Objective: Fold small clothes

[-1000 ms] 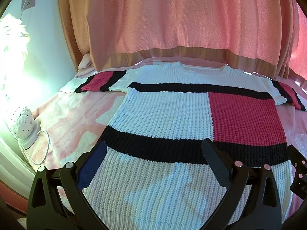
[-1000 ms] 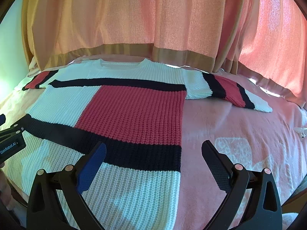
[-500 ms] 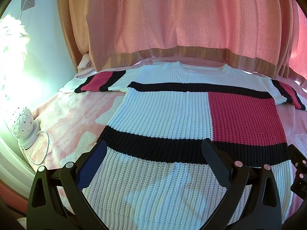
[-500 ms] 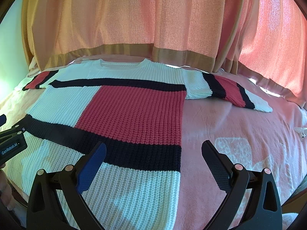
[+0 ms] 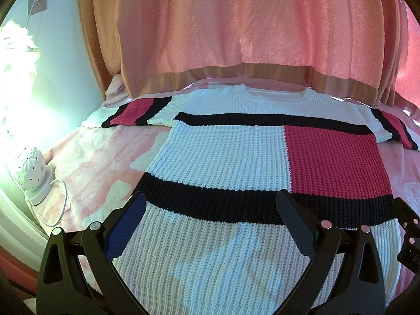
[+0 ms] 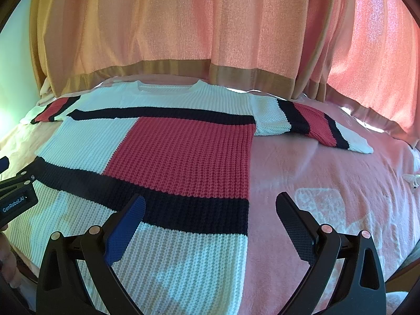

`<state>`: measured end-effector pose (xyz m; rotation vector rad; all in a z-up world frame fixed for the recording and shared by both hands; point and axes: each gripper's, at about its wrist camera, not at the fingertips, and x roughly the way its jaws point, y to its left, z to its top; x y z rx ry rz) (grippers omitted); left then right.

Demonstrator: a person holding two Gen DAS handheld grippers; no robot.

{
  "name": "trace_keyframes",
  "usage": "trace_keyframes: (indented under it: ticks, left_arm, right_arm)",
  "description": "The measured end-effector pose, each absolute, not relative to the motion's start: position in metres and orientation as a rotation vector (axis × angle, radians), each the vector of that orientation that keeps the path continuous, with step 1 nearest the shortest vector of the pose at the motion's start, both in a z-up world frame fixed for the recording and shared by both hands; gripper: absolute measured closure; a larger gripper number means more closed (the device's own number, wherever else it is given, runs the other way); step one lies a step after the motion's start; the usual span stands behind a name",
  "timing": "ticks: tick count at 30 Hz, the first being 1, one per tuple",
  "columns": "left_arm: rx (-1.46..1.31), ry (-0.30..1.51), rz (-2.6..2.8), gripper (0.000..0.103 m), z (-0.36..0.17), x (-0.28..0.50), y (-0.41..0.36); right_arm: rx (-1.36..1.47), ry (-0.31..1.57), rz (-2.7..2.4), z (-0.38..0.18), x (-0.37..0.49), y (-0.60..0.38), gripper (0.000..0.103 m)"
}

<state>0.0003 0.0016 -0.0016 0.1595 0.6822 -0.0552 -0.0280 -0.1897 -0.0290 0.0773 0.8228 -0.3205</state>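
— Where do we see the sweater (image 5: 225, 157)?

— Spread flat on the bed (image 6: 328, 183), face up, collar toward the curtain (image 5: 236, 26) at the far edge, hem at the near edge. Both sleeves lie stretched out sideways toward the bed's left and right edges.

— And our left gripper (image 5: 210, 210)?

— Its fingers are spread wide, holding nothing, above the white lower panel near the hem.

— The right gripper (image 6: 210, 210)?

— Also spread wide and empty, straddling the sweater's right side edge: one finger over the knit, the other over the pink blanket.

— Anything else?

— A white dotted lamp (image 5: 29, 168) with its cord sits beside the bed's left edge.
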Motion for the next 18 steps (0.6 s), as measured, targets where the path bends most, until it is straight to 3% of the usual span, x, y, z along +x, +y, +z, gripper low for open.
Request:
trace_keyframes:
  ticks: [18]
  left_arm:
    - [0.159, 0.686, -0.062, 0.006, -0.0019, 0.002, -0.0005]
  right_arm:
    - [0.08, 0.824, -0.316, -0.029, -0.0272, -0.1886, 0.005]
